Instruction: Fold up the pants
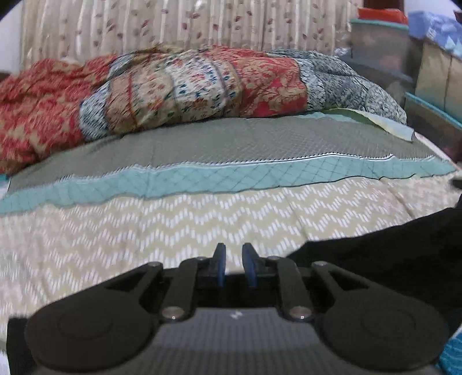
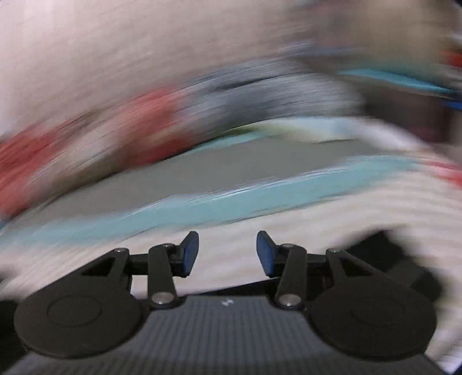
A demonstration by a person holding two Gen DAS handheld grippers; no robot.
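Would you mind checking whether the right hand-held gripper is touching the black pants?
Apart: in the right wrist view, the right hand-held gripper stands open over bare bedspread; the black pants lie aside.

One pair of black pants (image 1: 389, 253); one patchwork quilt (image 1: 179, 89) bundled at the back; one grey pillow (image 1: 231, 144); one zigzag bedspread (image 1: 144, 225); one flowered curtain (image 1: 144, 26).

Left hand-held gripper (image 1: 234, 248) nearly closed, empty
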